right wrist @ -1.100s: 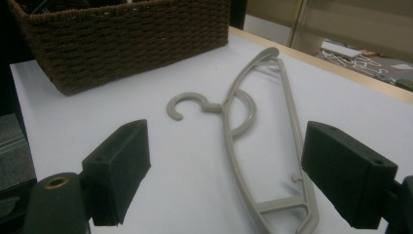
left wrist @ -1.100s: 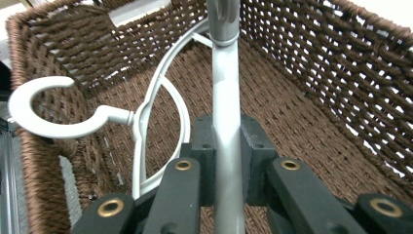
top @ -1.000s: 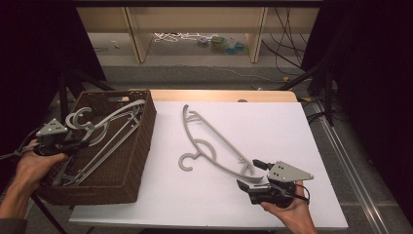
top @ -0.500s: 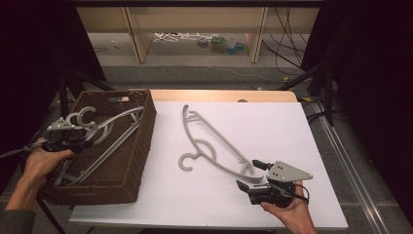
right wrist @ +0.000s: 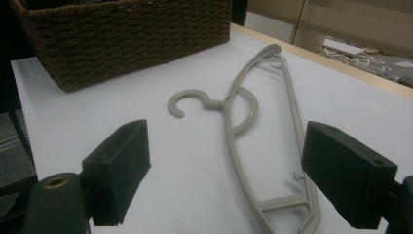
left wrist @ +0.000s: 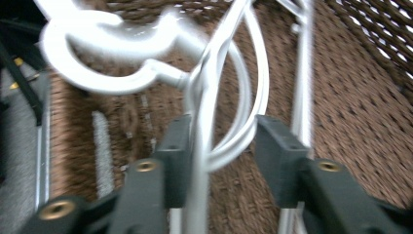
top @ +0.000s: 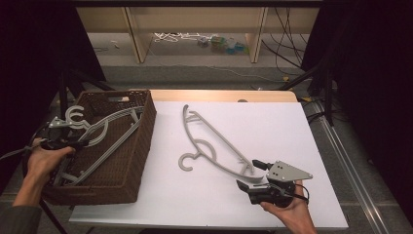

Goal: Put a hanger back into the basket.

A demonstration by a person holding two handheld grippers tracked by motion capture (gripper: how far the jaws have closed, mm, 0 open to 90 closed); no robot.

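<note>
The white worktop (top: 311,131) lies mostly bare toward three o'clock, with open room out to its far wooden edge. At nine o'clock a brown wicker basket (top: 141,146) hangs partly over the worktop's left edge, its tall walls hemming in a tangle of pale hangers (top: 104,129). One grey hanger (top: 214,144) lies flat near the middle, hook toward the basket. The left gripper (left wrist: 219,146) reaches into the basket, jaws narrowly apart around a hanger's neck. At five o'clock the right gripper (top: 253,175) rests just beside the flat hanger's near end, jaws spread wide and holding nothing.
</note>
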